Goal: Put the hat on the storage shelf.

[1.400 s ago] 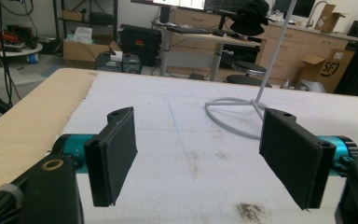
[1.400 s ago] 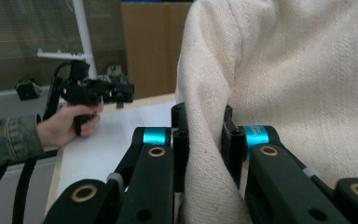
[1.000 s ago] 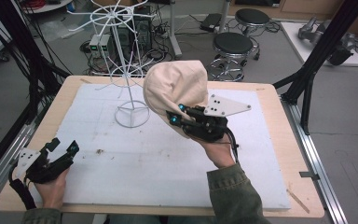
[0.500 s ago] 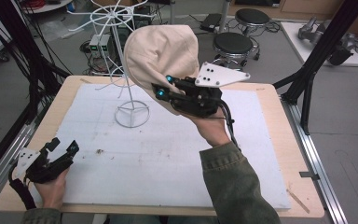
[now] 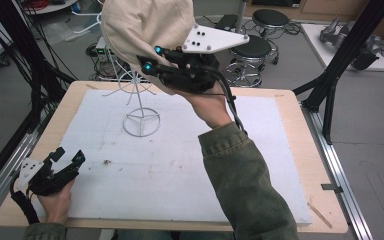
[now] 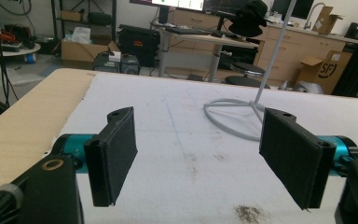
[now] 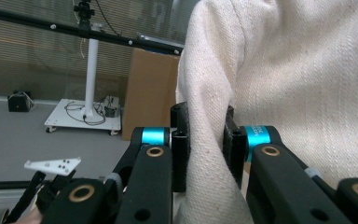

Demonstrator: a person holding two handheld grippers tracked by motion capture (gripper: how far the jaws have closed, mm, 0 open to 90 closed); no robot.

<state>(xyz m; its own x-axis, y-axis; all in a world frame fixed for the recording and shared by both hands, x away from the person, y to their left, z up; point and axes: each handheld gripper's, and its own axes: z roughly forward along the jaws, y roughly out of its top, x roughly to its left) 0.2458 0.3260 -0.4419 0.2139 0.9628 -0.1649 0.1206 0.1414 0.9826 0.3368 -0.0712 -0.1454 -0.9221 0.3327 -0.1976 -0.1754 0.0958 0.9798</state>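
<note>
A cream cloth hat (image 5: 145, 30) is held high above the table's far left, over the white wire stand (image 5: 141, 112). My right gripper (image 5: 152, 59) is shut on the hat's edge; in the right gripper view the fabric (image 7: 279, 93) is pinched between the two black jaws of that gripper (image 7: 206, 140). The stand's ring base (image 6: 235, 116) rests on the white mat. My left gripper (image 5: 67, 159) lies low at the near left corner of the table, open, and in the left gripper view nothing sits in its (image 6: 200, 154) wide gap.
The white mat (image 5: 180, 165) covers most of the wooden table (image 5: 290, 110). Black frame posts (image 5: 340, 65) rise at the table's right and left. Stools (image 5: 252, 50) and cables stand on the floor beyond the far edge.
My right gripper has risen with the hat, moving up and a little left, from just above the mat to above the stand's top. The left gripper has stayed put.
</note>
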